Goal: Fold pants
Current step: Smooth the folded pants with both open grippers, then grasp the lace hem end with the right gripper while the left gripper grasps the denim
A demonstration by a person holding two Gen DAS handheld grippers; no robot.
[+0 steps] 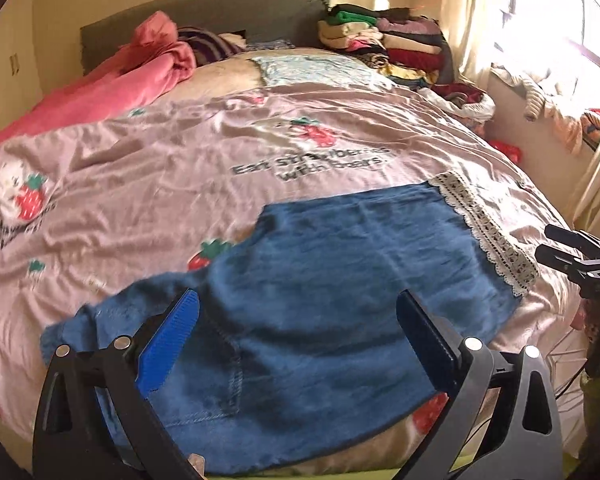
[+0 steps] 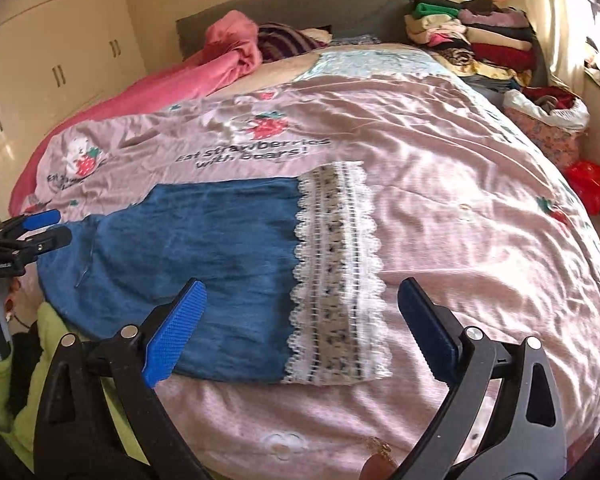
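Observation:
Blue denim pants [image 1: 340, 280] with white lace hems [image 1: 488, 228] lie flat on the pink bedspread near the bed's front edge. In the right wrist view the pants [image 2: 200, 248] stretch from the left to the lace hem [image 2: 336, 276] in the middle. My left gripper [image 1: 296, 344] is open and empty, hovering over the waist end. My right gripper [image 2: 300, 328] is open and empty, hovering over the hem end. Each gripper also shows in the other's view: the right one [image 1: 556, 248] and the left one [image 2: 48, 226].
A pink strawberry-print bedspread [image 2: 460, 200] covers the bed. A pink blanket [image 1: 112, 80] lies at the back left. Stacks of folded clothes [image 1: 392, 40] sit at the back right by the headboard. A red bag [image 2: 592, 184] lies beside the bed. White cabinets [image 2: 60, 60] stand left.

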